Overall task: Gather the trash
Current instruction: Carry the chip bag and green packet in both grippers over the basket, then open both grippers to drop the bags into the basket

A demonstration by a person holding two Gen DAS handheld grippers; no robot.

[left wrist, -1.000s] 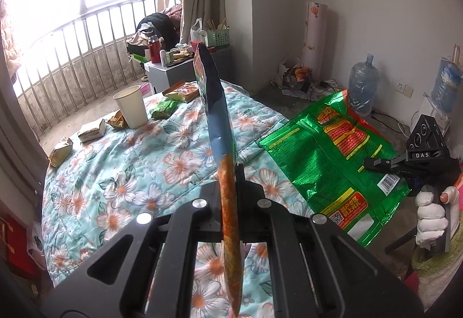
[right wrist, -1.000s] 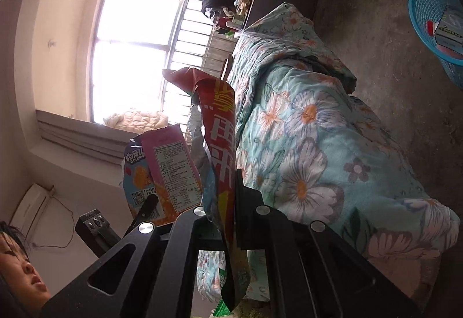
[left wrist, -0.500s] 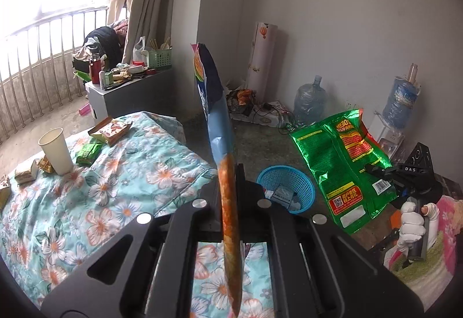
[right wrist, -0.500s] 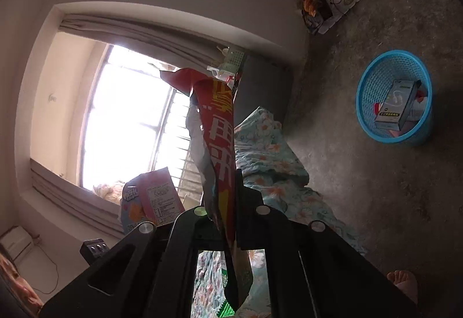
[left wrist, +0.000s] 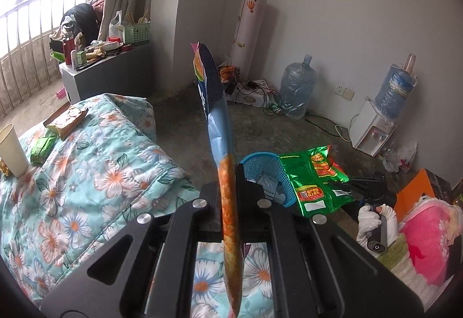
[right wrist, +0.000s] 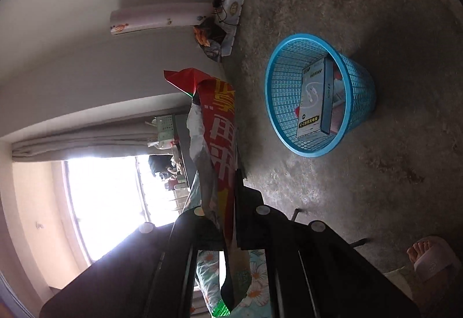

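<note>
My left gripper point(left wrist: 229, 187) is shut on a blue and orange snack bag point(left wrist: 215, 115) that stands on edge between its jaws. Beyond it on the floor sits a blue mesh basket point(left wrist: 260, 164). Right of the basket hangs a green and red snack bag point(left wrist: 315, 182), held by the right gripper in a white-gloved hand point(left wrist: 373, 224). In the rolled right wrist view my right gripper point(right wrist: 231, 202) is shut on that same bag point(right wrist: 221, 138), seen edge-on. The basket point(right wrist: 358, 104) lies to the upper right with a white box point(right wrist: 314, 104) inside.
A bed with a floral quilt point(left wrist: 86, 173) carries a paper cup point(left wrist: 11, 148) and several wrappers point(left wrist: 66, 121). Water bottles point(left wrist: 298, 89), a dispenser point(left wrist: 373, 132), cables and a rolled mat point(left wrist: 249, 34) line the far wall. A foot in a slipper point(right wrist: 431, 257) stands on the floor.
Both grippers swung away from the bed toward the blue basket, each keeping its bag. The right gripper dropped and rolled, so the basket now looms larger in its view.
</note>
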